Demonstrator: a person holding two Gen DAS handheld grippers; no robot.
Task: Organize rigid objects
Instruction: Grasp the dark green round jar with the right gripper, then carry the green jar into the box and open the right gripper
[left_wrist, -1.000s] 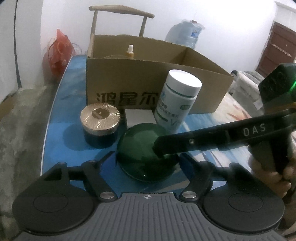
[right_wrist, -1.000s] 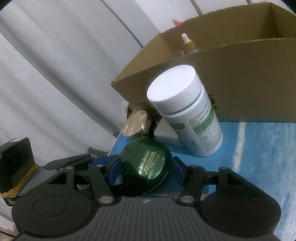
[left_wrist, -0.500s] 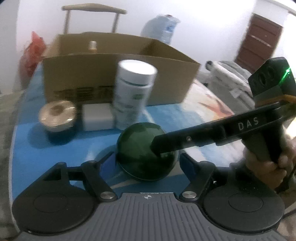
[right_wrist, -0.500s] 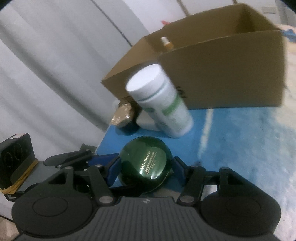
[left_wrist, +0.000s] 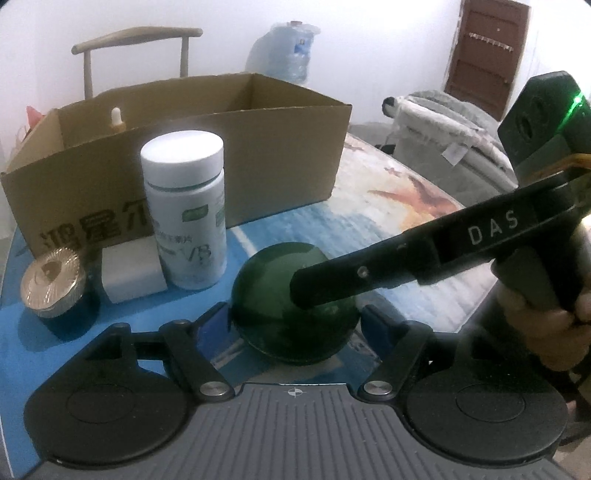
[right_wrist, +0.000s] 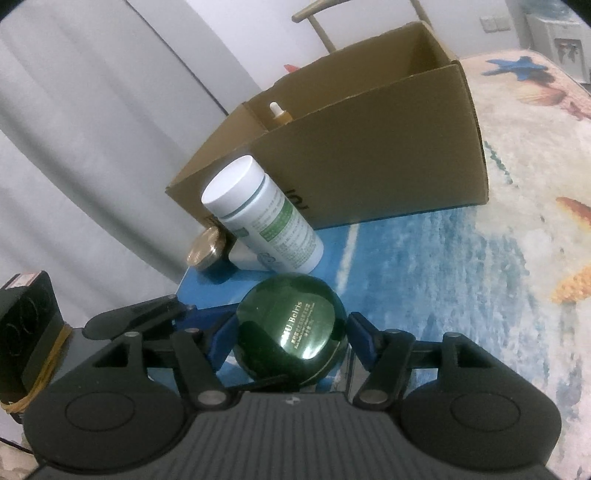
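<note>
A round dark green jar (left_wrist: 280, 295) with gold lettering is held between the blue pads of both grippers. My left gripper (left_wrist: 293, 325) grips its sides. My right gripper (right_wrist: 291, 343) also grips the jar (right_wrist: 291, 332), and its black finger (left_wrist: 369, 273) crosses the jar in the left wrist view. A white pill bottle (left_wrist: 184, 214), a small white box (left_wrist: 131, 271) and a gold-lidded jar (left_wrist: 51, 282) stand in front of an open cardboard box (left_wrist: 280, 158). A dropper bottle (left_wrist: 117, 119) stands inside the box.
The table wears a blue sea-pattern cloth (right_wrist: 461, 266). A wooden chair (left_wrist: 136, 40) and a water jug (left_wrist: 284, 51) stand behind the box. A grey curtain (right_wrist: 92, 129) hangs at the left of the right wrist view.
Both grippers, holding the green jar, have moved back and to the right from the box. The bottle, white box and gold-lidded jar now sit further left in the left wrist view.
</note>
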